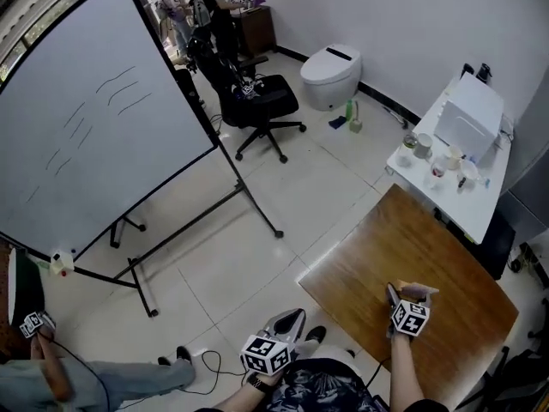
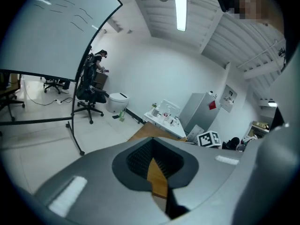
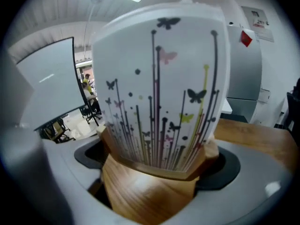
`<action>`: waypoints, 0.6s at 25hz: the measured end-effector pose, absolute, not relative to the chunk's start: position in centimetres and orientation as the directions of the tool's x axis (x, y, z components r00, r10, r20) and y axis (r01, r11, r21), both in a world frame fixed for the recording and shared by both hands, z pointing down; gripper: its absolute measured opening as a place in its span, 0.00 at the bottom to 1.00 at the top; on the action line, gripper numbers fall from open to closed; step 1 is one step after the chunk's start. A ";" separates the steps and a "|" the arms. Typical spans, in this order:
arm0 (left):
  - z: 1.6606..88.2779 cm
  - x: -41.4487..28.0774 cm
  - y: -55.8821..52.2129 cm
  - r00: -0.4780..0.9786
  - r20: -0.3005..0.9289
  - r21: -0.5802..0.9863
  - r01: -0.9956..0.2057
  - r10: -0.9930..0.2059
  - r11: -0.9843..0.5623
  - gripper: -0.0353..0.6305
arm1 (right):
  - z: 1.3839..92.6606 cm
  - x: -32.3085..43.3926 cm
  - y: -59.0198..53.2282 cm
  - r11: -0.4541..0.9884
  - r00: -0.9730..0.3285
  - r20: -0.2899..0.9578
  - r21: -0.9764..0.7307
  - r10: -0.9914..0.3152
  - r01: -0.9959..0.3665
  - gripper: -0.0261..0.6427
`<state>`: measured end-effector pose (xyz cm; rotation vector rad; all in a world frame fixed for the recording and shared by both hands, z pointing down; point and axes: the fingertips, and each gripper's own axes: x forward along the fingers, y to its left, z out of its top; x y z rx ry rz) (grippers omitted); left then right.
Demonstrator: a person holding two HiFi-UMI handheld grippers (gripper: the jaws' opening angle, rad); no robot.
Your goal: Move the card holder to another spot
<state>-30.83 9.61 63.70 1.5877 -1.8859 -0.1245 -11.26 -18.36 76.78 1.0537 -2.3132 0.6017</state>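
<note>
The card holder (image 3: 150, 191) is a small wooden block with a white card (image 3: 164, 88) standing in it, printed with butterflies and thin stems. My right gripper (image 3: 152, 175) is shut on the wooden block, which fills the right gripper view. In the head view the right gripper (image 1: 401, 297) stands over the near part of the brown wooden table (image 1: 403, 247), with the card holder (image 1: 417, 291) at its tip. My left gripper (image 1: 290, 323) hangs off the table's left edge near my body. Its jaws look shut with nothing between them in the left gripper view (image 2: 157, 172).
A large whiteboard on a wheeled stand (image 1: 94, 118) fills the left. A black office chair (image 1: 257, 101) and a white toilet (image 1: 333, 74) stand behind. At the right is a white table (image 1: 480, 204) with cups and a box. People (image 1: 197, 7) stand at the back; another person (image 1: 51, 376) sits lower left.
</note>
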 end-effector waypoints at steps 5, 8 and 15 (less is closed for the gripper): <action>64.9 -31.5 12.7 -0.079 0.461 0.485 -0.812 -0.884 0.326 0.05 | 86.1 -13.1 -20.4 0.587 -0.471 0.712 -0.102 -0.521 -0.803 0.88; 64.8 -31.7 13.1 -0.101 0.459 0.493 -0.798 -0.883 0.347 0.05 | 89.6 -14.0 -21.7 0.557 -0.390 0.766 -0.051 -0.511 -0.829 0.88; 64.8 -30.2 11.9 -0.038 0.448 0.521 -0.801 -0.893 0.295 0.05 | 90.3 -11.3 -17.9 0.480 -0.443 0.805 -0.231 -0.394 -0.846 0.91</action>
